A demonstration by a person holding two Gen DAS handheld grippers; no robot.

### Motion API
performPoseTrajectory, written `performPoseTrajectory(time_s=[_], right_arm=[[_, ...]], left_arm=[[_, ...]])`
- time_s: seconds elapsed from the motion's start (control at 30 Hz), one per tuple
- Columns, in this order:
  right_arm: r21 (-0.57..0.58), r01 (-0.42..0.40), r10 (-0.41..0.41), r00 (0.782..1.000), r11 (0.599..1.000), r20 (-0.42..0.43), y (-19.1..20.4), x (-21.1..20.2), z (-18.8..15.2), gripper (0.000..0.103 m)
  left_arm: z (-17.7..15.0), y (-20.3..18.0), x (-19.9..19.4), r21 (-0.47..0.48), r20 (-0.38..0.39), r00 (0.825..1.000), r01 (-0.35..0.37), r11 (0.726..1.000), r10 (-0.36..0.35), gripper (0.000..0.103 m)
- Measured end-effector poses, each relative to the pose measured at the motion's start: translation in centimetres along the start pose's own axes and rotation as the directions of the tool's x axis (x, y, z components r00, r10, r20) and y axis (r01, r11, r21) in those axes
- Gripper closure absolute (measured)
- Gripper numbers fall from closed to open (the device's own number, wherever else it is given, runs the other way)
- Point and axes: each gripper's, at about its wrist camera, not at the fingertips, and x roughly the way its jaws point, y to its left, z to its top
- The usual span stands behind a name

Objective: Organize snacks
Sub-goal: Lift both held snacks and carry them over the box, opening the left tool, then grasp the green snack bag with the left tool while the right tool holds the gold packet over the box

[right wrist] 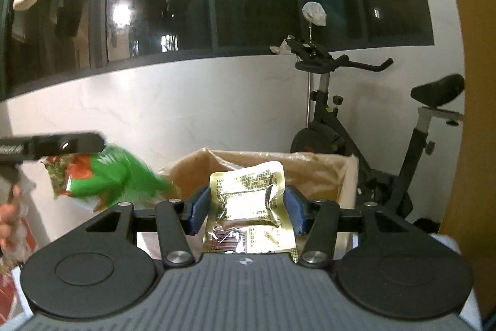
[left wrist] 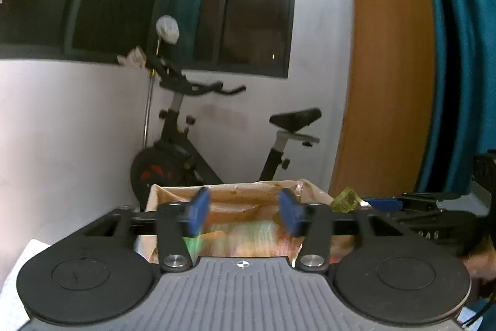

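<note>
Right gripper (right wrist: 247,208) clamped on clear pouch (right wrist: 248,194); left gripper (left wrist: 244,213) apparently gripping green packet (right wrist: 117,176) — both aloft by the lined box (right wrist: 310,169). Neither snack boxed yet — dropping in remains.

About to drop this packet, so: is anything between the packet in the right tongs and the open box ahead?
Nothing visible. The yellow packet, clamped in the right tongs, faces the open box just beyond it. The green bag in the left tongs hangs off to the left, clear of that path.
</note>
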Motion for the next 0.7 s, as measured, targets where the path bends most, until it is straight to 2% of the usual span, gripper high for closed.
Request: performPoseTrajectory(time_s=[0.07, 0.13, 0.2, 0.27, 0.3, 0.33, 0.4, 0.43, 0.5, 0.6, 0.7], right_arm=[[0.003, 0.01, -0.01, 0.999, 1.0, -0.031, -0.5, 2.1, 0.2, 0.048], [-0.008, 0.038, -0.038, 0.996, 0.999, -0.077, -0.7, 4.0, -0.2, 0.049], [0.025, 0.031, -0.028, 0.995, 0.999, -0.095, -1.2, 4.8, -0.7, 0.049], [0.051, 0.025, -0.02, 0.996, 0.998, -0.087, -1.3, 4.6, -1.0, 0.049], [0.05, 0.017, -0.013, 0.997, 0.999, -0.082, -1.4, 4.4, -1.2, 0.049], [0.044, 0.014, -0.01, 0.997, 0.999, -0.083, -1.4, 4.3, -1.4, 0.049], [0.037, 0.016, -0.014, 0.997, 0.999, -0.077, -1.5, 4.0, -1.7, 0.049], [0.041, 0.015, -0.012, 0.998, 0.999, -0.069, -1.5, 3.8, -1.8, 0.049], [0.05, 0.011, -0.008, 0.998, 0.999, -0.058, -1.5, 3.4, -1.9, 0.049], [0.052, 0.0, 0.003, 0.999, 0.999, -0.052, -1.3, 3.1, -2.1, 0.049], [0.042, -0.001, 0.003, 0.999, 0.999, -0.053, -0.9, 3.0, -2.1, 0.049]], left_arm=[[-0.2, 0.4, 2.7, 0.007, -0.009, 1.0, -0.004, 1.0, 0.004, 0.053], [-0.9, 0.7, 5.1, 0.019, -0.064, 0.996, -0.059, 0.998, 0.06, 0.054], [-1.6, 1.7, 6.2, -0.045, -0.117, 0.99, -0.084, 0.996, 0.078, 0.055], [-2.1, 2.9, 5.2, -0.125, -0.116, 0.993, -0.043, 0.991, 0.028, 0.054], [-2.3, 3.2, 4.6, -0.132, -0.124, 0.992, -0.045, 0.99, 0.029, 0.049], [-2.6, 3.3, 4.0, -0.129, -0.138, 0.99, -0.054, 0.99, 0.036, 0.036], [-3.3, 3.6, 2.2, -0.125, -0.141, 0.989, -0.057, 0.991, 0.039, 0.02], [-4.1, 3.6, 1.2, -0.122, -0.132, 0.991, -0.052, 0.991, 0.036, 0.015], [-5.7, 3.9, -0.4, -0.119, -0.153, 0.988, -0.046, 0.992, 0.028, 0.011], [-9.2, 4.8, -0.8, -0.133, -0.25, 0.968, -0.043, 0.99, 0.009, 0.008], [-11.7, 5.4, -0.3, -0.222, -0.341, 0.94, -0.111, 0.969, 0.029, 0.008]])
